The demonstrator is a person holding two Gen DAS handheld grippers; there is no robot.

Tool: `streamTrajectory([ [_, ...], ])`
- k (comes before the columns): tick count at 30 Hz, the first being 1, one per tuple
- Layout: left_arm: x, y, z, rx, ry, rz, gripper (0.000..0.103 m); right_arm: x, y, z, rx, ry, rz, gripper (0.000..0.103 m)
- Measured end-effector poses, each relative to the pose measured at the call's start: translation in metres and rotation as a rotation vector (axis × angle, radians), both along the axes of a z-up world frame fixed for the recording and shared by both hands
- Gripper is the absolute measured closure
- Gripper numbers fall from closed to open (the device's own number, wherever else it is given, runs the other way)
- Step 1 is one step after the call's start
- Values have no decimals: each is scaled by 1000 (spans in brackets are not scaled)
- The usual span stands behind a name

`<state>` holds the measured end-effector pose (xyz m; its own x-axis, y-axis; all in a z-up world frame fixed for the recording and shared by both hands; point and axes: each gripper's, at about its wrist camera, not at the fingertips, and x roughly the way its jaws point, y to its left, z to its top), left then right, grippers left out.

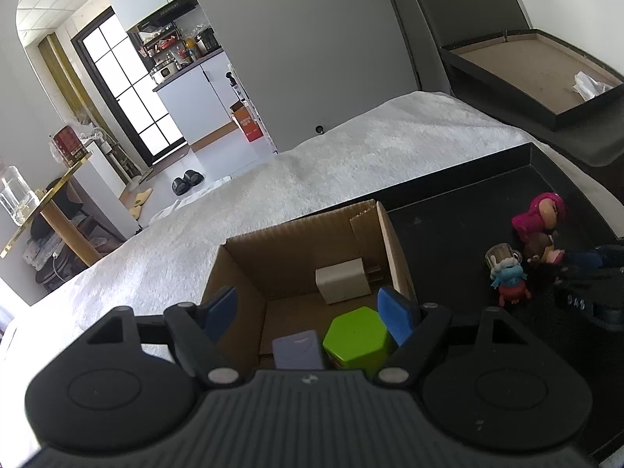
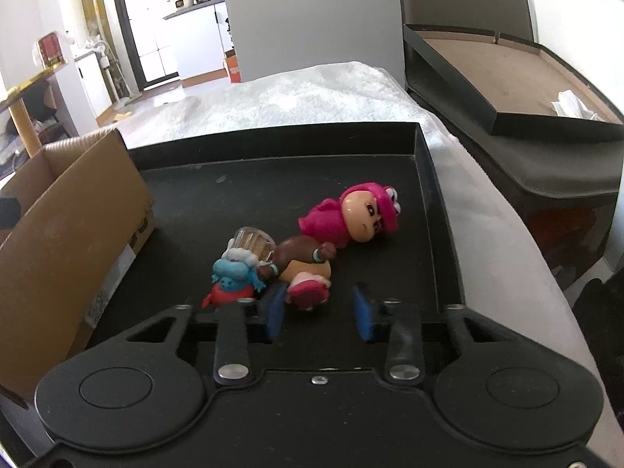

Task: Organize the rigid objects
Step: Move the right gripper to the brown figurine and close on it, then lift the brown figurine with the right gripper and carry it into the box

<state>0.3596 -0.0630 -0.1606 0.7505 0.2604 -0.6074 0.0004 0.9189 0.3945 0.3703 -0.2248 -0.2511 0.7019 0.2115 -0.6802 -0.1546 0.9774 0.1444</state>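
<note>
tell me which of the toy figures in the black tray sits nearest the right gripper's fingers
The brown-haired doll with pink shoes, lying on its side right at the right gripper. The blue-capped figure sits off to the side; the pink-hooded one lies farther back.

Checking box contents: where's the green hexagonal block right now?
Left wrist view: green hexagonal block sits on the cardboard box floor, near-right corner, beside the lilac card, in front of the white charger.

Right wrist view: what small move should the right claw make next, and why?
Probably close the right claw on the brown-haired figurine: it lies on its side in the black tray, its pink end between the open blue pads, one pad not yet touching.
</note>
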Motion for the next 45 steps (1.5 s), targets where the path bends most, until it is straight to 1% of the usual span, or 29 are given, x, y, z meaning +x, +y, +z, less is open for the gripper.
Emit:
streamTrajectory([
  [1,0,-1,0,1,-1,-2,25,1,-2,0,4,0,2,80],
  [10,0,-1,0,7,-3,-7,25,5,-4,0,-8,-11,38,81],
  [16,-4,3,3,-20,-6,4,25,-4,2,9,-24,-26,57,81],
  [20,-9,11,4,-58,-13,23,25,-13,9,18,-56,-24,71,81],
  [24,-12,22,6,-94,-15,36,25,-19,13,32,-76,-21,53,81],
  [29,-16,42,11,-181,-34,76,25,-27,28,52,-129,-39,72,81],
  [31,-18,48,11,-203,-47,90,25,-30,36,60,-156,-47,88,81],
  [34,-24,55,11,-210,-78,102,25,-35,47,70,-199,-62,108,81],
  [40,-29,66,12,-248,-72,101,25,-39,67,91,-277,-90,139,81],
  [45,-30,74,11,-277,-73,98,25,-36,81,106,-306,-110,151,81],
])
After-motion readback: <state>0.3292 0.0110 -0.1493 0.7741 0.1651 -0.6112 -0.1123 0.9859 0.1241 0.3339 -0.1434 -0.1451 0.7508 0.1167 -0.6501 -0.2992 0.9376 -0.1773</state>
